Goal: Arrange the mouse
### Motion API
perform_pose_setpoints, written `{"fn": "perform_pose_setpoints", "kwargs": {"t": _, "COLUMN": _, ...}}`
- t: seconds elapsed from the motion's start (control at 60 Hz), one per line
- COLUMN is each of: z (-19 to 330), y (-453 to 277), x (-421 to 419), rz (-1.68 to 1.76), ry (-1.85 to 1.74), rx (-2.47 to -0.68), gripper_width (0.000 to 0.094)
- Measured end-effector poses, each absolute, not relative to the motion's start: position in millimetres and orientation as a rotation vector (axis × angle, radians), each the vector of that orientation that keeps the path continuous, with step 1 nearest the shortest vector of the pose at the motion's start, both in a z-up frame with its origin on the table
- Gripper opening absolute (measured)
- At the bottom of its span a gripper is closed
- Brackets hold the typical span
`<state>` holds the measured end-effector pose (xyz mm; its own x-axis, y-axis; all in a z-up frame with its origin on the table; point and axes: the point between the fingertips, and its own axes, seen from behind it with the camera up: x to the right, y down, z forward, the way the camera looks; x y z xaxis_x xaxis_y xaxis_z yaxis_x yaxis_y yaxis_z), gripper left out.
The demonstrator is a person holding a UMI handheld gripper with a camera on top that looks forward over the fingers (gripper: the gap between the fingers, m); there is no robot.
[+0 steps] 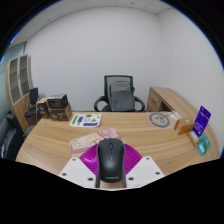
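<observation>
The mouse [111, 160] sits between my two fingers, its long axis in line with my forward view. It is black, with a scroll wheel set in the front centre and a glossy rounded back. My gripper [110, 163] is held low and level over the desk [150, 145], pointing across it toward the far wall. Both magenta pads [92, 158] flank the mouse closely at its sides; whether they press on it or merely stand about it I cannot tell.

Open wooden surface extends ahead of the fingertips and to both sides. Just ahead of the mouse lies a small pink item [107, 134]. Farther off, a green-printed packet [85, 120] lies ahead to one side. The far edge of the desk runs in front of a black office chair [119, 95]. A blue box [203, 121] stands near the opposite side edge, well apart from the mouse.
</observation>
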<state>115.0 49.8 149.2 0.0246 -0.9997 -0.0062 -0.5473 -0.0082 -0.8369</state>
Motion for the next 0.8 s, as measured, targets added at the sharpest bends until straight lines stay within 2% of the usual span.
{"fn": "perform_pose_setpoints", "kwargs": {"t": 0.067, "z": 160, "y": 64, "x": 150, "rz": -0.876, "ry": 1.565, "rx": -1.628, "gripper_width": 0.0294}}
{"fn": "perform_pose_setpoints", "kwargs": {"t": 0.133, "z": 154, "y": 78, "x": 182, "rz": -0.865, "ry": 1.57, "rx": -1.619, "gripper_width": 0.0294}}
{"fn": "perform_pose_setpoints", "kwargs": {"t": 0.267, "z": 104, "y": 102, "x": 227, "rz": -0.783, "ry": 1.63, "rx": -1.627, "gripper_width": 0.0295}}
{"fn": "perform_pose_setpoints", "kwargs": {"t": 0.433, "z": 28, "y": 113, "x": 242, "rz": -0.75, "ry": 1.682, "rx": -1.712, "gripper_width": 0.0308}}
{"fn": "perform_pose_setpoints", "kwargs": {"t": 0.617, "z": -13, "y": 121, "x": 235, "rz": -0.738, "ry": 1.669, "rx": -1.79, "gripper_width": 0.0309}}
{"fn": "perform_pose_setpoints", "kwargs": {"t": 0.717, "z": -15, "y": 120, "x": 235, "rz": -0.759, "ry": 1.675, "rx": -1.779, "gripper_width": 0.0387}}
{"fn": "perform_pose_setpoints", "kwargs": {"t": 0.8, "z": -18, "y": 119, "x": 234, "rz": -0.761, "ry": 1.672, "rx": -1.8, "gripper_width": 0.0503}}
